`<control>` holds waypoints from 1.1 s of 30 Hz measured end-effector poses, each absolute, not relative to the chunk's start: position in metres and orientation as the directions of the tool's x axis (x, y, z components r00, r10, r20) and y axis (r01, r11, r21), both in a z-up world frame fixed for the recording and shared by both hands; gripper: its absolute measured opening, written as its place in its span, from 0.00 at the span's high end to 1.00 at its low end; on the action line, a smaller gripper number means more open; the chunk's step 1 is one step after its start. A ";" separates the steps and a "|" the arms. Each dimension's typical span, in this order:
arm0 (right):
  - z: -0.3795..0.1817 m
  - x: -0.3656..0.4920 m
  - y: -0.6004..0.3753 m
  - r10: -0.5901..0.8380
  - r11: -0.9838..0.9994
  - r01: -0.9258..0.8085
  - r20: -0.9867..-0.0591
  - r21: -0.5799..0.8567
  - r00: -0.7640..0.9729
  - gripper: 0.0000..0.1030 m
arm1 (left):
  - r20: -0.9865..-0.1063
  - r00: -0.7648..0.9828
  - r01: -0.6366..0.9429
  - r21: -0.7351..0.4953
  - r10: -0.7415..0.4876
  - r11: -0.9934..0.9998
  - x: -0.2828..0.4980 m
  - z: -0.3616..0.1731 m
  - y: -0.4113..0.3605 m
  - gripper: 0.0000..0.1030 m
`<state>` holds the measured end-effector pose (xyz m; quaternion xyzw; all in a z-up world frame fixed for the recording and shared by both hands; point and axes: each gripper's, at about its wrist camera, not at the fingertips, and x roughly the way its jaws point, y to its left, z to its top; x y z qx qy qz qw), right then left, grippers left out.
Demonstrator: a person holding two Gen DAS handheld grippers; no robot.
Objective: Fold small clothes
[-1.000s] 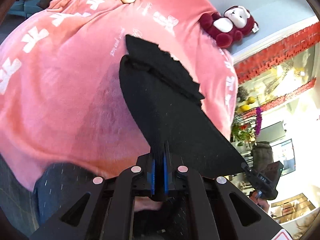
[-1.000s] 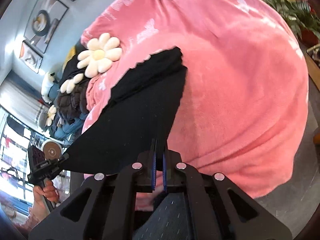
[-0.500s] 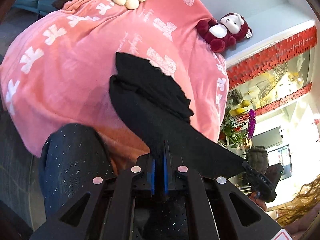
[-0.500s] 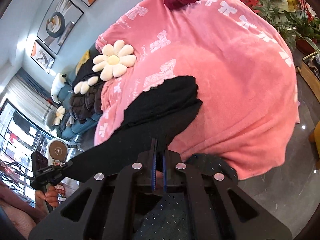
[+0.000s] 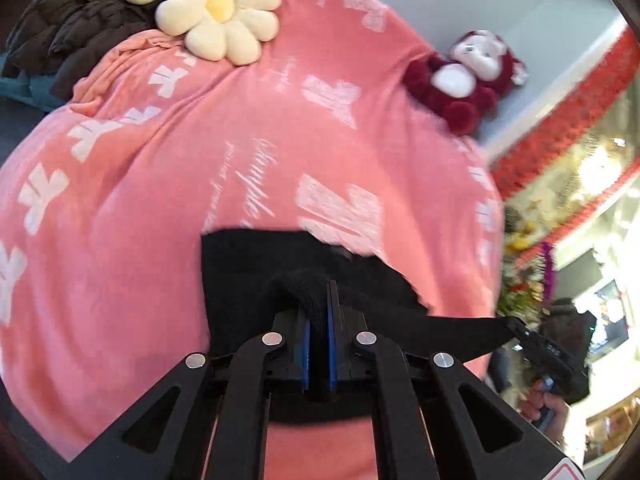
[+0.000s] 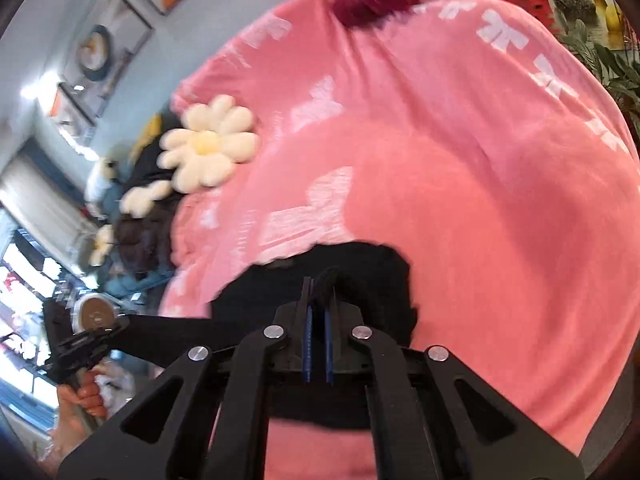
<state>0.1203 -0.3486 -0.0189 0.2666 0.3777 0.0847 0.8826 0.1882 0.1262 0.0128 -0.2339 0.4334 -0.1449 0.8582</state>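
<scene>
The left claw [image 5: 319, 300] and right claw [image 6: 318, 292] are each pinching the black cloth [image 5: 248, 280], apparently doubled over, which is lying just ahead of them on the pink blanket [image 5: 160, 200].

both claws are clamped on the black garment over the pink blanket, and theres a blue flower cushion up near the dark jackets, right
Not quite: the flower cushion is cream with a yellow centre, not blue, as the left wrist view shows. The rest holds: the left claw and right claw are both clamped on the black garment over the pink blanket.
</scene>
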 end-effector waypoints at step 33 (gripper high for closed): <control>-0.073 0.237 -0.321 0.272 0.882 0.110 -0.686 0.459 0.675 0.79 | -0.792 0.558 -0.078 -0.346 -0.247 0.935 0.332 -0.064 0.082 0.54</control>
